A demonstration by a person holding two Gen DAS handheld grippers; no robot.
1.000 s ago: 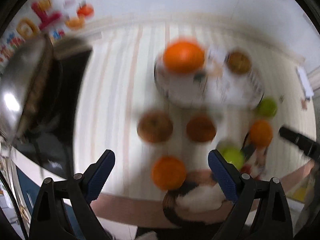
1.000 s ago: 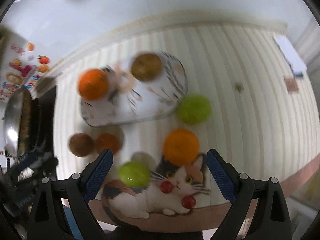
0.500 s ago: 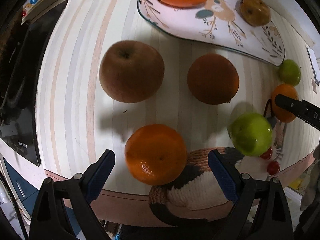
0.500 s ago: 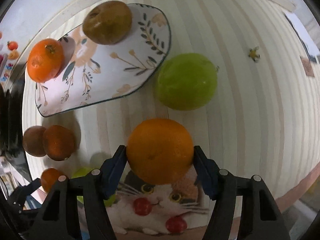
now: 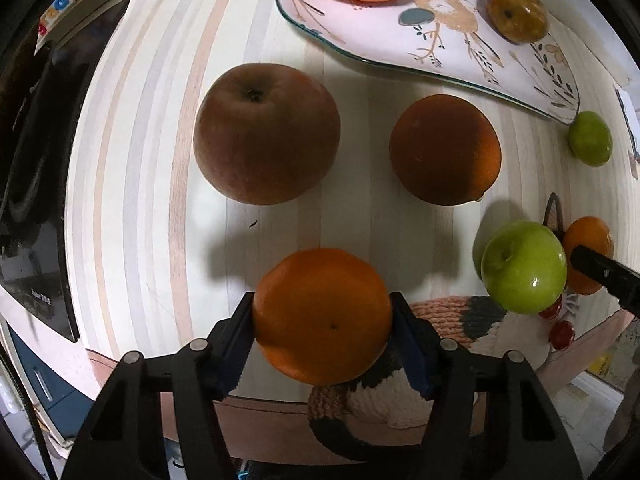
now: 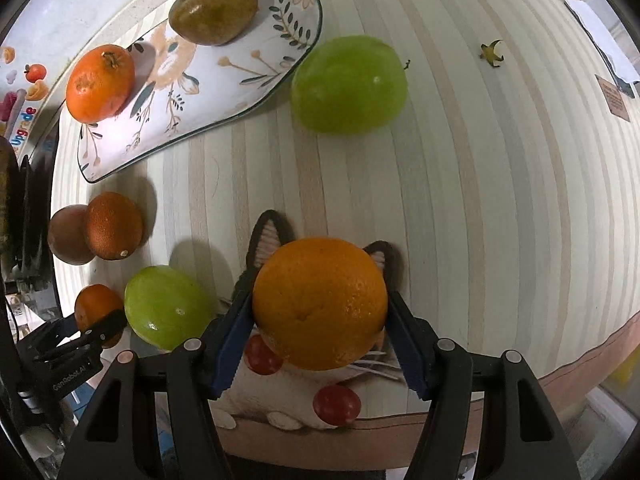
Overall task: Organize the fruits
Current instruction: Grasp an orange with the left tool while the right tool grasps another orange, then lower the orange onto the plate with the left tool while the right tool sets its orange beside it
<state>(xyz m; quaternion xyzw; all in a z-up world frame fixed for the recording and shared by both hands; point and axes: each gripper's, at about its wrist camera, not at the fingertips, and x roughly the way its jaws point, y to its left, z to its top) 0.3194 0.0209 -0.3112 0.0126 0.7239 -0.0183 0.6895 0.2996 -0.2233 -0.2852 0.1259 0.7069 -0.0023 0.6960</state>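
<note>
**Desk:** Oranges first. Where do they sit?

**Photographer:** One orange is pinched between the pads of the left claw, whose jaws have just been closing on it. It sits low over the striped tabletop, at the edge of a knitted cat mat. The right claw is clamped on a second orange above a printed cat face. Both claws point straight down.

**Desk:** And the destination?

**Photographer:** Likely the painted plate, which already carries a small orange fruit and a brown one. It lies ahead of both claws, its long axis slanting across the tabletop.

**Desk:** Which hand is nearer?

**Photographer:** Hard to call. From the left claw, a brown apple and a dark orange stand between it and the plate's rim; from the right, a green apple rests just beside the plate's end. Another green apple sits between the two claws.
</note>
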